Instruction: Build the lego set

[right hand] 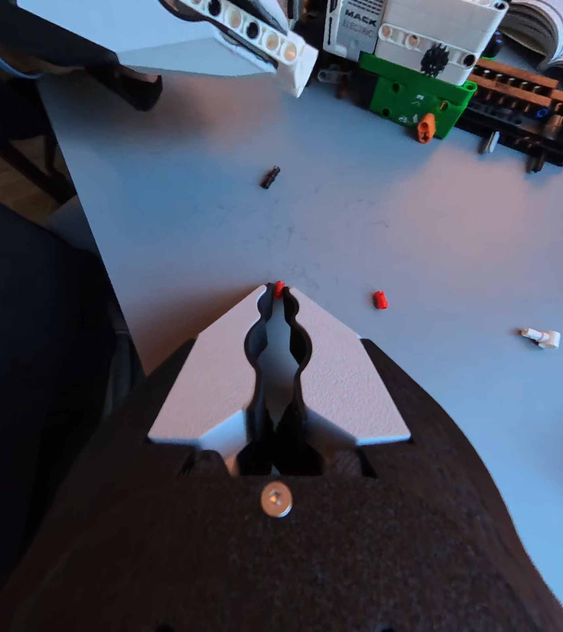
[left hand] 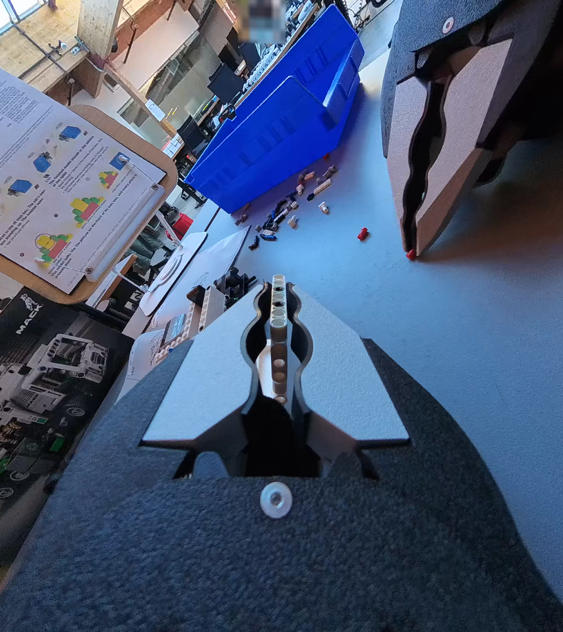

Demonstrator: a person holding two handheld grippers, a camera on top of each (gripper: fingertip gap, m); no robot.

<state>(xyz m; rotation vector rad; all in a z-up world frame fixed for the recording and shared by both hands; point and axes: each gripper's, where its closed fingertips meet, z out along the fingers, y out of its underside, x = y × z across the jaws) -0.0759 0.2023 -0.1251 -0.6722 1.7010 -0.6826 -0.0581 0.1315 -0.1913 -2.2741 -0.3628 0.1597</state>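
The build is partway along, as far as the views show. In the right wrist view a partly assembled truck (right hand: 420, 68) stands at the far edge of the counter (right hand: 307, 222), with a white cab panel, a green block below it and a dark chassis with brown beams running off to the right. Plenty is left: loose pieces (left hand: 286, 208) lie scattered on the counter in front of the blue bin (left hand: 273, 130), a spare red pin (right hand: 380, 300) sits just right of the right gripper, a black pin (right hand: 269, 177) lies farther ahead, and a white connector (right hand: 541, 337) rests off to the right. An open instruction booklet (right hand: 546, 24) lies behind the model.

The left gripper (left hand: 278, 284) is closed on a long white beam (left hand: 278, 328), which runs lengthwise between the fingers with its holed face up and its end poking just past the tips. It is held low, pointing across the counter toward the bin.

The right gripper (right hand: 278, 289) is closed on a small red pin (right hand: 278, 290), pinched at the very tips. It tilts steeply down, and in the left wrist view its tips and the pin seem to touch the counter, so I judge the pin is just being picked up, probably to be pushed into the beam
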